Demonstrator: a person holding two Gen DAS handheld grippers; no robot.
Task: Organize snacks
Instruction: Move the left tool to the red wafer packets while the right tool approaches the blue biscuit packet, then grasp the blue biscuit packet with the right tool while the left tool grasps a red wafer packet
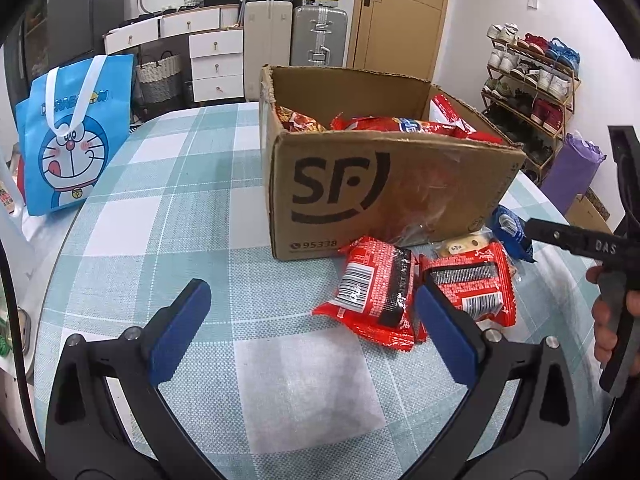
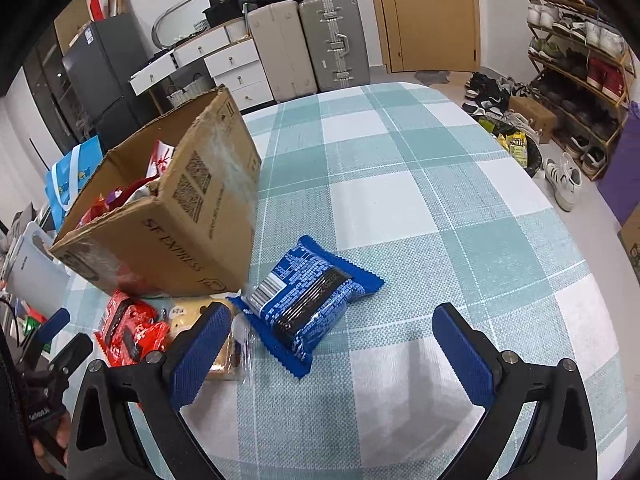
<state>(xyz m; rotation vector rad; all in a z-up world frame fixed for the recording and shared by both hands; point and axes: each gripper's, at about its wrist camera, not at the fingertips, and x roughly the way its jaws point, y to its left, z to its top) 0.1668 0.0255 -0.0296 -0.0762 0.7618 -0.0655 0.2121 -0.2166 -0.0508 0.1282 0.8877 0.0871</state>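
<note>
left tool [image 1: 312, 312] apart, empty | right tool [image 2: 330, 330] apart, empty | cardboard box [image 1: 384, 184] behind red packets [image 1: 376, 296], blue packet [image 2: 308, 300]

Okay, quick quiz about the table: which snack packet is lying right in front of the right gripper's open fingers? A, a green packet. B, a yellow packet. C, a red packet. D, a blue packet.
D: in the right wrist view the blue packet lies flat on the checked tablecloth just ahead of the right gripper, whose jaws stand wide apart; the red packets sit off to its left by the cardboard box.
</note>
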